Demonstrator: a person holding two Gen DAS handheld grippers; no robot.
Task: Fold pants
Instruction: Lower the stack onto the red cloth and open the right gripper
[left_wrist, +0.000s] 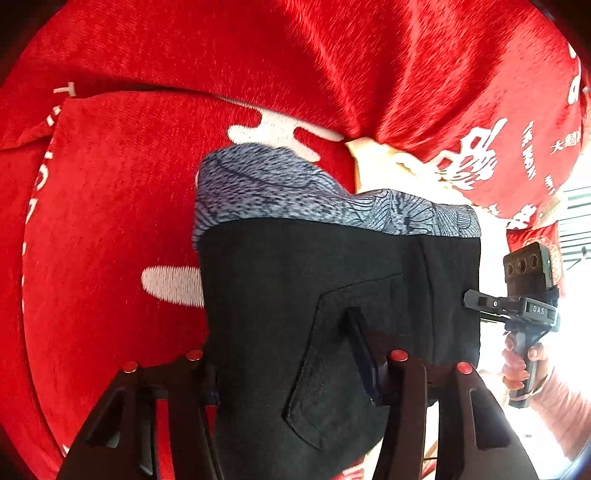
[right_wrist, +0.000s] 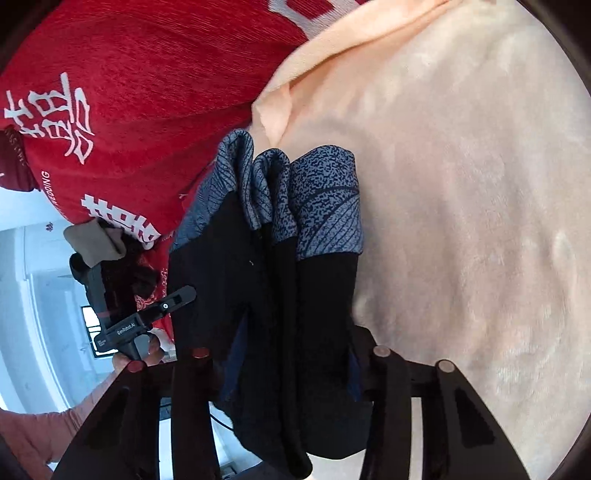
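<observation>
**Me:** Left wrist view is showing my left tongs grasping the black pants with the grey patterned cuffs, the dark cloth bunching between the fingers near a sewn pocket. My right tongs are showing at the garment's far edge, touching the cloth there.

**Helper:** And the right wrist view?

**Me:** The right tongs are clenching on the same pants, which are hanging off the bed between both grips, cuffs pointing away from me, over the red plush blanket with white lettering and the cream fleece blanket.

**Helper:** Which step is this?

**Me:** I am judging it as mid-fold, carrying the lifted pants. Next I am needing to lay them flat on the bed, both grips level, so the layers are not sliding apart.

**Helper:** Any containers?

**Me:** I am seeing none.
</observation>
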